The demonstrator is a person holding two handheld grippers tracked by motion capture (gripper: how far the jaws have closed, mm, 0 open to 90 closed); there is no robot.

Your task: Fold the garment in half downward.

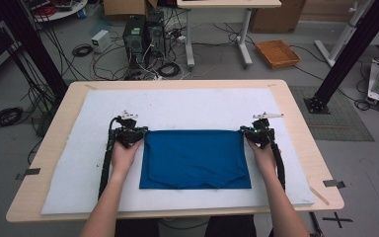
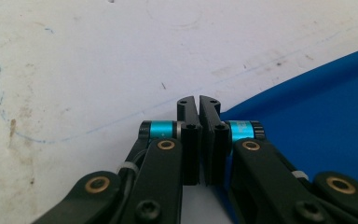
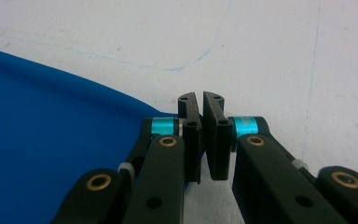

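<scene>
1. Left gripper (image 1: 128, 132): jaws pressed together at the far left corner of the blue cloth (image 1: 195, 159). In the left gripper view (image 2: 199, 105) the cloth edge runs just beside the tips; whether fabric is pinched, cannot tell.
2. Right gripper (image 1: 258, 132): jaws nearly together, a thin slit between them, at the far right corner; cloth edge meets the tips (image 3: 200, 100).
3. Cloth lies flat, folded, between both grippers on the white mat (image 1: 202, 106).
4. Mat covers the wooden table (image 1: 301, 123).
</scene>
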